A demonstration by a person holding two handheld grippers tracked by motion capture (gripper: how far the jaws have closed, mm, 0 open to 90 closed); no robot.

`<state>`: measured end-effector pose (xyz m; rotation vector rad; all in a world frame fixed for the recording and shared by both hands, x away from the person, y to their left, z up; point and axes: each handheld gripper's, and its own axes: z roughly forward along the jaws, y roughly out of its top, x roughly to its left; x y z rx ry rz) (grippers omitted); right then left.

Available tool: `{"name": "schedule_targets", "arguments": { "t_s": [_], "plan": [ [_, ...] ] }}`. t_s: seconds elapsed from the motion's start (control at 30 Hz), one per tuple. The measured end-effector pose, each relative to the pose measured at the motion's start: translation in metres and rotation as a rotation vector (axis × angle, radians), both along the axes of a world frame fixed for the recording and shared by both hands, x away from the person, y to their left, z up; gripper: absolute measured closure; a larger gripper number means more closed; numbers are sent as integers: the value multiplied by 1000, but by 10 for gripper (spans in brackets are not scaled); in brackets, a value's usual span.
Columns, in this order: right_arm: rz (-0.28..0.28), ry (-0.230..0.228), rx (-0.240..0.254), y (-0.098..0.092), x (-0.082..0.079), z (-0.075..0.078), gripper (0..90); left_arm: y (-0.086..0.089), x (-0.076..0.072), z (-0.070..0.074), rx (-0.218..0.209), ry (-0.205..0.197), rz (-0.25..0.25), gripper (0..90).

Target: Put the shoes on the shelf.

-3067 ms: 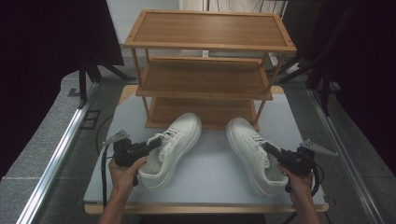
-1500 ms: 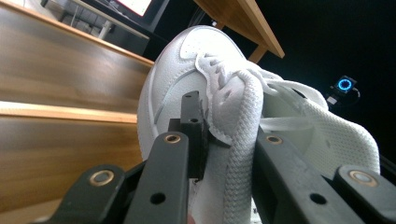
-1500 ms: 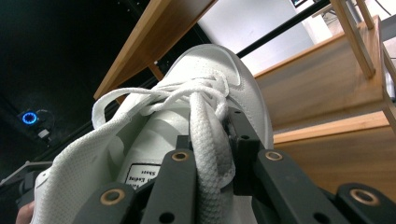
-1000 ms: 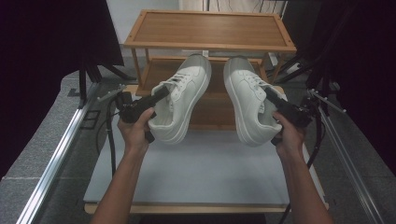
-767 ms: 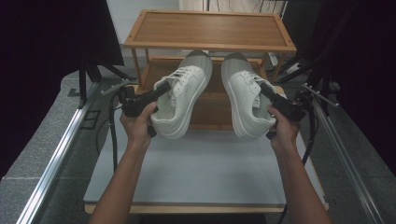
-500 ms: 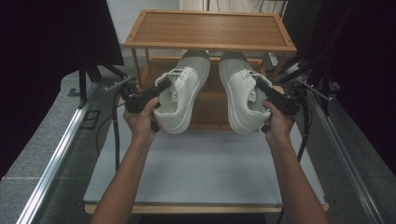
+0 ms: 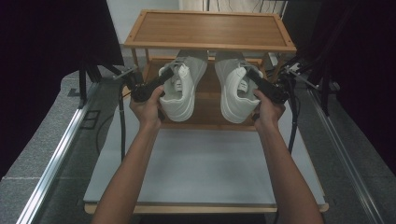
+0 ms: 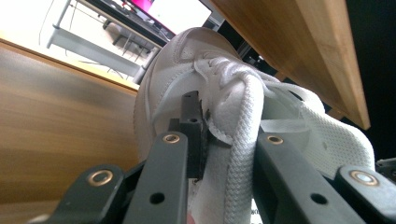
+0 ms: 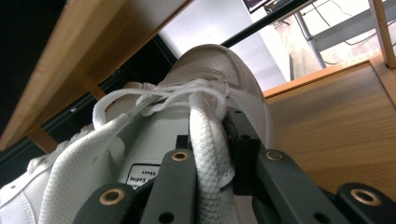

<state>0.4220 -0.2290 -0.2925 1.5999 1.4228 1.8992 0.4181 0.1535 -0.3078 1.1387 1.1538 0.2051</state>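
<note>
Two white lace-up sneakers hang in the air at the wooden rack's [image 7: 210,29] middle shelf [image 7: 208,95]. My left gripper [image 7: 164,80] is shut on the collar of the left sneaker [image 7: 180,95]. My right gripper [image 7: 251,77] is shut on the collar of the right sneaker [image 7: 233,93]. Both toes point away from me and reach in under the top shelf. In the left gripper view my left gripper [image 8: 219,137] pinches the padded rim of the left sneaker [image 8: 210,56]. In the right gripper view my right gripper [image 9: 219,156] clamps the rim of the right sneaker [image 9: 215,60].
The rack stands at the far end of a grey table [image 7: 205,161]. Its top shelf [image 8: 299,42] hangs close over the shoes, and the shelf board [image 9: 336,116] lies just below them. Cables [image 7: 122,121] trail beside both arms. A metal rail [image 7: 56,158] runs along the left.
Both sneakers were lifted off the table and carried away from me toward the rack. Over the last second they moved further in, and their toes now sit under the top shelf.
</note>
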Motion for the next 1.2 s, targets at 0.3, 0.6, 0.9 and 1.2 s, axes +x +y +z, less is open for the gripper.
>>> {"name": "schedule_targets", "arguments": {
  "t_s": [0.3,0.6,0.9,1.2],
  "plan": [
    [-26,27,14,13,13,-9,807,-18,12,-8,5,50,48,792],
    [-59,33,-16,23,19,-12,775,-28,16,-12,5,67,91,764],
    [-59,41,-51,38,24,-9,665,-41,18,-10,-8,86,86,671],
    [-13,-31,17,38,18,-1,495,-27,19,-6,-144,61,19,521]
  ]
}}
